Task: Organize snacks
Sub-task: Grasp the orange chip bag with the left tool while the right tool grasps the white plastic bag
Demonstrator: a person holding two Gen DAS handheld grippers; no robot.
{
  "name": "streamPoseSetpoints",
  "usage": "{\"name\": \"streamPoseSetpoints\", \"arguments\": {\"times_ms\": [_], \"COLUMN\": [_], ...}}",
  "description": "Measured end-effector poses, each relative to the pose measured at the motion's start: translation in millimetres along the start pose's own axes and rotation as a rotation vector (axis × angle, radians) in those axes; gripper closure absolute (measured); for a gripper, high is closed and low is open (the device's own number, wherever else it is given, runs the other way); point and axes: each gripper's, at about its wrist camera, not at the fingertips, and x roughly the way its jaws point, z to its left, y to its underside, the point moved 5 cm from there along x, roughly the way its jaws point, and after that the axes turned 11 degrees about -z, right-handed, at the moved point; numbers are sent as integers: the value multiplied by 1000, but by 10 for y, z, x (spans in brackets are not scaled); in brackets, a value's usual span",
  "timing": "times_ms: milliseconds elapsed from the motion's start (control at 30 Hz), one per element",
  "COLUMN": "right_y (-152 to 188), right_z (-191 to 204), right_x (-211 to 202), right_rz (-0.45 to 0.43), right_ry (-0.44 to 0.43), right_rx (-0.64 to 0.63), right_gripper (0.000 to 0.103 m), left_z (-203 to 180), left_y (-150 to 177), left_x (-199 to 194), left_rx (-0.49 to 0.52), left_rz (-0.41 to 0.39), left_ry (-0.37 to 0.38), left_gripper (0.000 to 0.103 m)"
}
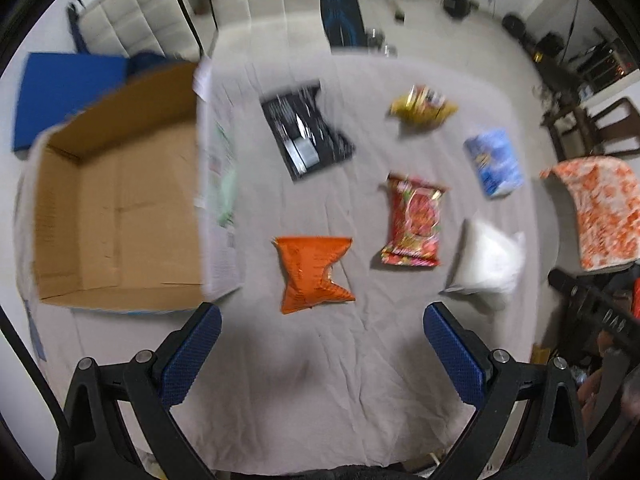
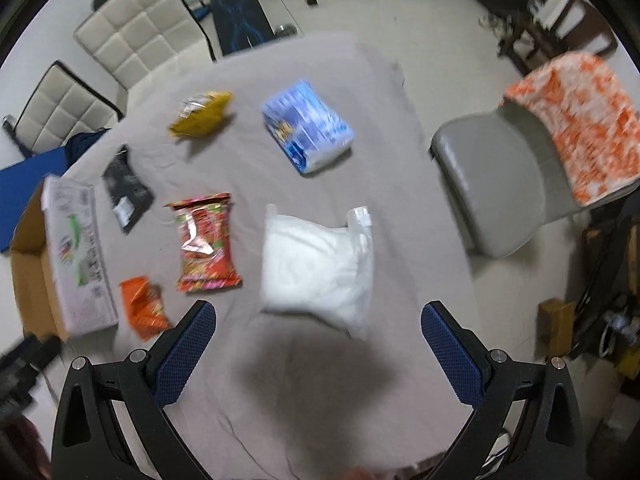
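Observation:
Several snack packs lie on a grey cloth: an orange bag (image 1: 314,274), a red bag (image 1: 414,222), a black pack (image 1: 306,130), a yellow bag (image 1: 422,106), a blue pack (image 1: 494,162) and a white bag (image 1: 488,262). An open cardboard box (image 1: 116,216) stands at the left. My left gripper (image 1: 322,320) hovers open above the cloth, just short of the orange bag. My right gripper (image 2: 318,318) is open too, with the white bag (image 2: 318,266) right ahead of its fingers. The right wrist view also holds the red bag (image 2: 206,242), blue pack (image 2: 308,126) and box (image 2: 48,264).
A grey chair (image 2: 492,184) with an orange-patterned cloth (image 2: 580,120) over its back stands right of the table. Two white padded chairs (image 2: 136,28) are at the far side. A blue flat item (image 1: 64,96) lies behind the box. Clutter fills the floor at right.

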Motion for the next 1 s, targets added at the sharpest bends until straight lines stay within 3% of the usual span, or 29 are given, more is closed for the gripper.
{"name": "streamPoseSetpoints", "arguments": {"times_ms": [167,400,700,833,1000], "right_y": [48,87,152,168,200], "right_z": [-3,85,143,87,20], "right_x": [610,1064,1435,1546,1636], "right_rz": [102,184,263,286,310], "right_ry": [18,12,51,55,87], "right_rx": [0,7,-4,19,14], "right_gripper": [0,0,0,0,0], "left_z": [-22,31,85,140,170], "left_y": [109,234,396,459,539], "left_x": [865,1525,1764,1792,1865], "left_rx": [-15,-19,-68,-116,-128], "left_rz": [158,275,332,351,341], "left_ry": [-5,-61,-56,-30,-26], "left_gripper": [0,0,0,16,18]}}
